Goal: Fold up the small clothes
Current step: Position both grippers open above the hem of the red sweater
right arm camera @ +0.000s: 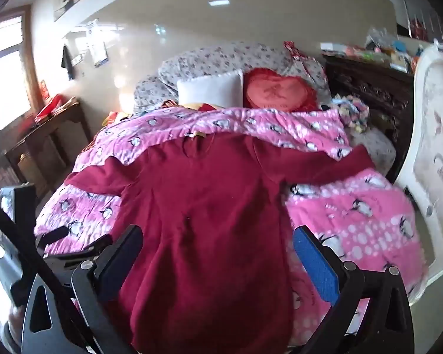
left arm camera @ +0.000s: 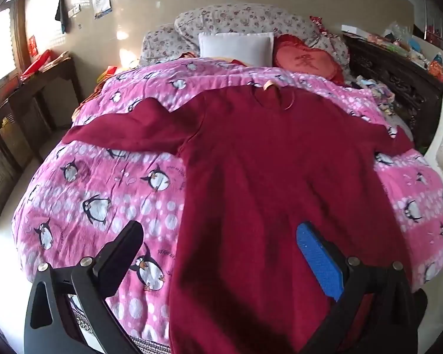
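A dark red long-sleeved garment lies flat on the pink penguin quilt, collar toward the pillows, both sleeves spread out sideways. My left gripper hovers open over its lower left part, one finger above the quilt, the blue-padded one above the red cloth. In the right wrist view the same garment fills the middle. My right gripper stands open above its hem, nothing between the fingers. The left gripper shows at the left edge of that view.
A white pillow, a red heart cushion and floral bedding lie at the head of the bed. A dark wooden side table stands on the left, a cluttered dark cabinet and a white upholstered chair on the right.
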A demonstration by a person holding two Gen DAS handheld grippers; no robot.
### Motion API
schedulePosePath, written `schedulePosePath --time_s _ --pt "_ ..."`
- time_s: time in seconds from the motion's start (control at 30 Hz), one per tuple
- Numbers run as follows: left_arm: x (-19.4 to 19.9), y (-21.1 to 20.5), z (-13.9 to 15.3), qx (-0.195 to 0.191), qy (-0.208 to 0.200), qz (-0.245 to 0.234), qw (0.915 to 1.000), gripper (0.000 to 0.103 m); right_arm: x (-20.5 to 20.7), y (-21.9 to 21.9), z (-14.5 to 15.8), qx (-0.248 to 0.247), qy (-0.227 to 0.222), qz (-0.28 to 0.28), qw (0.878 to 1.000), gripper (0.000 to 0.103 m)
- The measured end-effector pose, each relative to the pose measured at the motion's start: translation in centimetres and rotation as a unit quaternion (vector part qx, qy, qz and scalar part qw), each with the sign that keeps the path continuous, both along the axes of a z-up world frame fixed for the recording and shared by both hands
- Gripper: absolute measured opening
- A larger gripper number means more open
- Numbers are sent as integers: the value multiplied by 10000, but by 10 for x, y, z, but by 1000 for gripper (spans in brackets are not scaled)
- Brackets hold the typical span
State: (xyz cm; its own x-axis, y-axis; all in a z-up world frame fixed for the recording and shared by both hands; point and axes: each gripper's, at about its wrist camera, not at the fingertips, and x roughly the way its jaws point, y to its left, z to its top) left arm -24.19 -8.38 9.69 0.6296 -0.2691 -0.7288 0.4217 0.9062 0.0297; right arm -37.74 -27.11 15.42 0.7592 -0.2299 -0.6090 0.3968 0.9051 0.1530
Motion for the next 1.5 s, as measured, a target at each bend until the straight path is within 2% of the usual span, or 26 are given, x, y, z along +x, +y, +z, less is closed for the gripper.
schedulePosePath --time_s 0.13,0.2,0.43,1.1,1.4,1.5 --pt "6 2 -15 121 158 72 9998 103 17 -7 -18 121 174 37 9998 103" --pt "8 3 -17 126 193 68 9997 103 24 8 -26 109 237 6 9997 103" --pt "13 3 -16 111 122 129 9998 103 40 6 -41 17 373 -62 9993 103" --pt "28 -5 -17 103 94 165 9998 103 60 1 -54 9 441 -111 9990 103" --pt "36 -7 -15 87 24 164 9998 103 70 -1 -50 79 415 -86 9991 103" --pt "40 -11 -14 173 -8 104 9998 103 77 0 -47 -40 437 -39 9990 103"
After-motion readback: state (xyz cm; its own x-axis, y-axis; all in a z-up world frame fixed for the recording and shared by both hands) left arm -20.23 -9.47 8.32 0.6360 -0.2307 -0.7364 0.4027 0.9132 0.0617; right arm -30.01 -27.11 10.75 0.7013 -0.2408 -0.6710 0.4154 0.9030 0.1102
